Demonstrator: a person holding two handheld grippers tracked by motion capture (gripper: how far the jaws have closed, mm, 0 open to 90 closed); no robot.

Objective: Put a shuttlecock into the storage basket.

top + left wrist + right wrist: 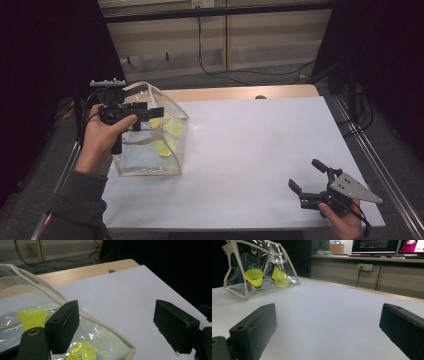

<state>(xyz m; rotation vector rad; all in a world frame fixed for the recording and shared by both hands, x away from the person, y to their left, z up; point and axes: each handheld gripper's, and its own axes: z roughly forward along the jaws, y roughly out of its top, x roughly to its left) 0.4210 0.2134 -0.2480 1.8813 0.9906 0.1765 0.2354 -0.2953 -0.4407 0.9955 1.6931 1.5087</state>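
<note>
A clear plastic bag (145, 160) with beige trim stands on the left of the white table top (250, 150). Inside it lie yellow shuttlecocks (163, 147). My left gripper (150, 111) hovers over the bag's open top, held level, with its jaws wide apart. In the left gripper view the bag's rim (60, 296) and two shuttlecocks (32, 317) lie beneath the open left gripper (120, 325), and nothing is between its jaws. My right gripper (307, 176) rests near the table's front right corner, open and empty. Its own view looks across the table at the bag (235, 282) and the shuttlecocks (254, 276), past the open right gripper (329, 325).
A wooden table edge (240, 93) runs along the back of the white sheet. Cables (240, 75) trail over the floor behind it. Metal rails (372, 150) flank the table on the right. Monitors (374, 246) stand on a far counter in the right gripper view.
</note>
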